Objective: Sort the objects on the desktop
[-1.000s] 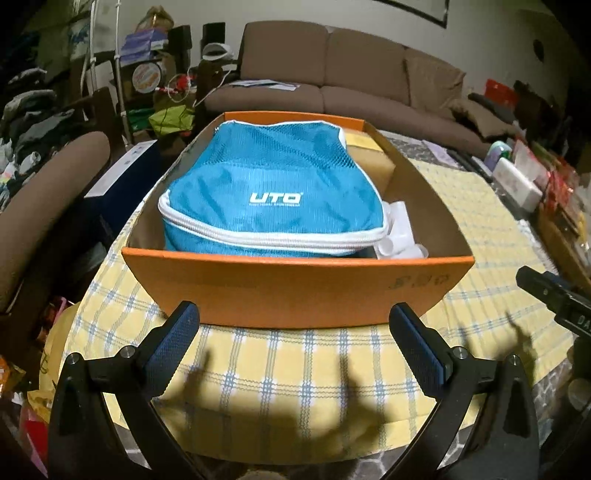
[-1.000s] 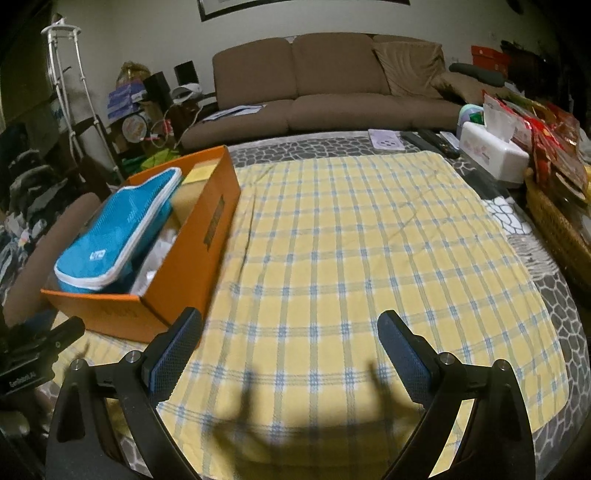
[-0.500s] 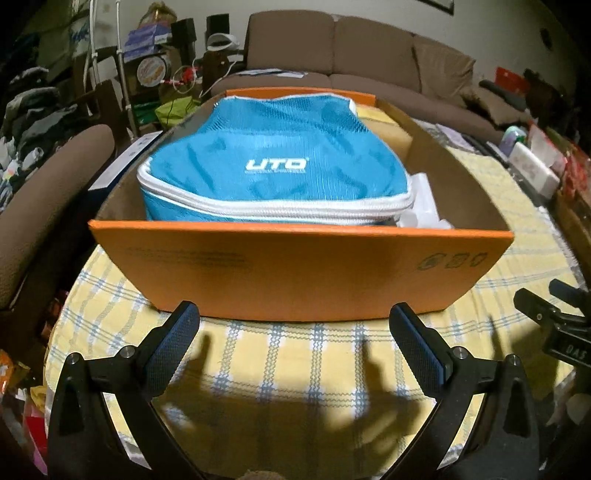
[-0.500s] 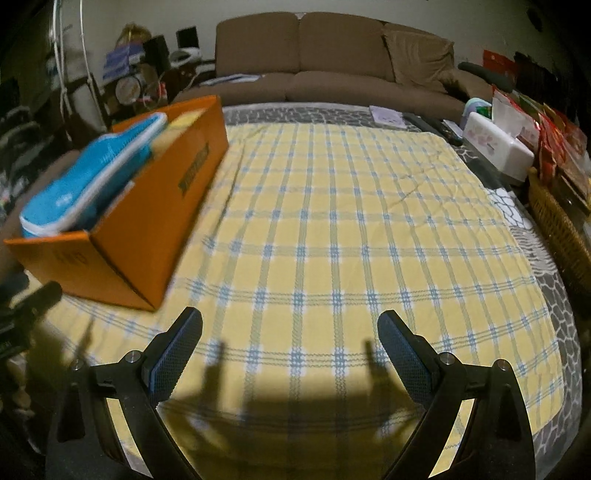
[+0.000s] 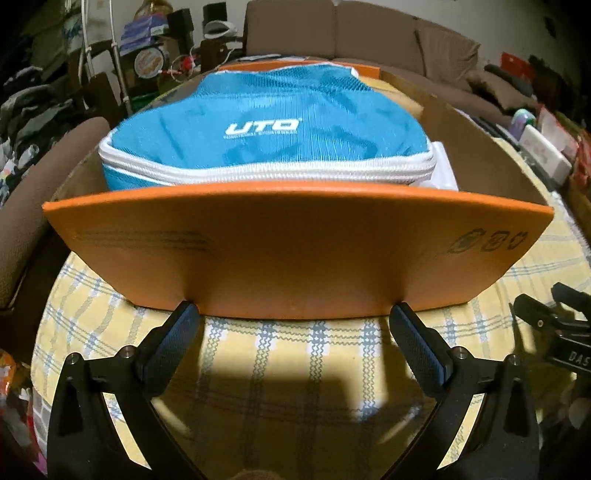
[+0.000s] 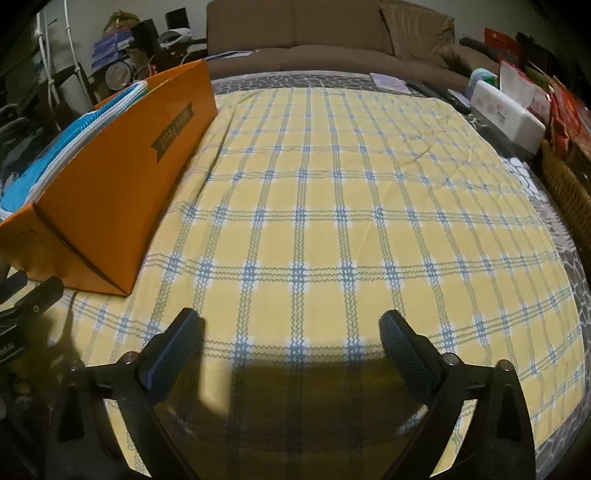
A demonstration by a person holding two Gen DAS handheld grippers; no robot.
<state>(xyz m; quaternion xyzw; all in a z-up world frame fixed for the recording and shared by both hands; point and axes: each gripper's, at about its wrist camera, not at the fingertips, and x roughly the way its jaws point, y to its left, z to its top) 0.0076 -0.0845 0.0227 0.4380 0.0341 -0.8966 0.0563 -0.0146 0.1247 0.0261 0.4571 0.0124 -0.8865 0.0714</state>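
Note:
An orange cardboard box stands on the yellow checked tablecloth. A blue zip pouch marked UTO lies inside it, with white items beside it. My left gripper is open and empty, its fingertips right at the box's near wall. My right gripper is open and empty, low over bare cloth to the right of the box. The right gripper's edge shows in the left wrist view.
A brown sofa stands behind the table. A white tissue box, red packets and a wicker basket line the right edge. A brown chair and clutter sit on the left.
Both grippers have dropped lower and moved forward. The left one has come up close to the box's near wall. Both stay open.

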